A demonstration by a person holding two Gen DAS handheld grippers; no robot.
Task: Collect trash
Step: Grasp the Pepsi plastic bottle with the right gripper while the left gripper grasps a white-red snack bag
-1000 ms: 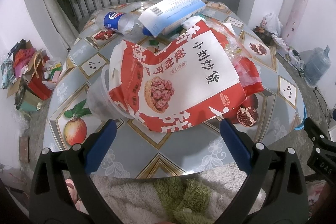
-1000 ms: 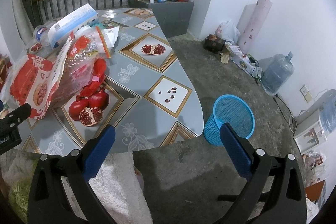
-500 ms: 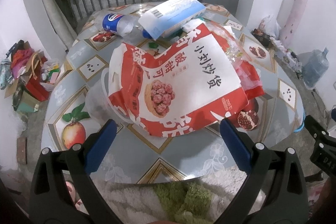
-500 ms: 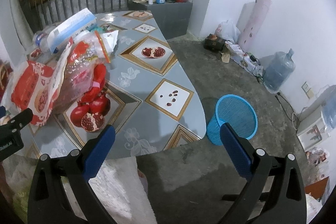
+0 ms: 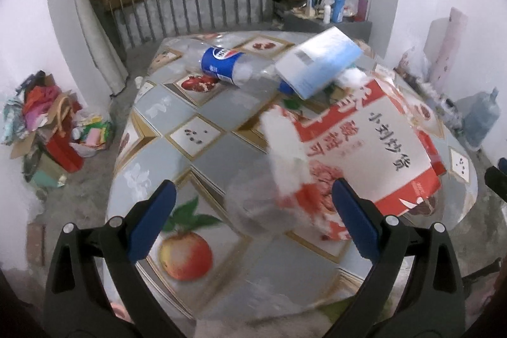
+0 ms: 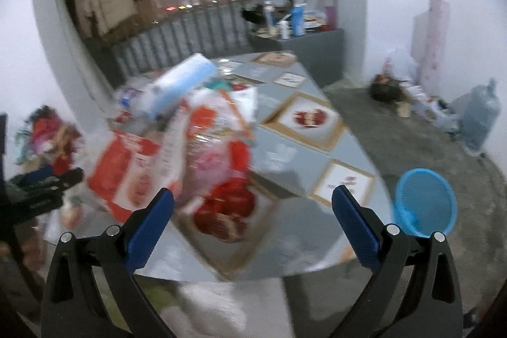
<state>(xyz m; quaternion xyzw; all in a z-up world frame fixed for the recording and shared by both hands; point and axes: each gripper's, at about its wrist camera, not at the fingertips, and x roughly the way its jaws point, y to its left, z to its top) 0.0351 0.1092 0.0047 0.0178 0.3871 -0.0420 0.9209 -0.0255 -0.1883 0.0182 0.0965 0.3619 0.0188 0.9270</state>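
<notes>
Trash bag lies just ahead of the spread, empty left gripper.

The table is covered by a glossy, smooth printed sheet with fruit pictures. A glossy red-and-white paper snack bag and a clear plastic bottle with a shiny blue label are seen on it. The blue-and-white box looks like smooth cardboard. The blue basket is made of perforated plastic. The floor is shown as rough, matt concrete.
</notes>
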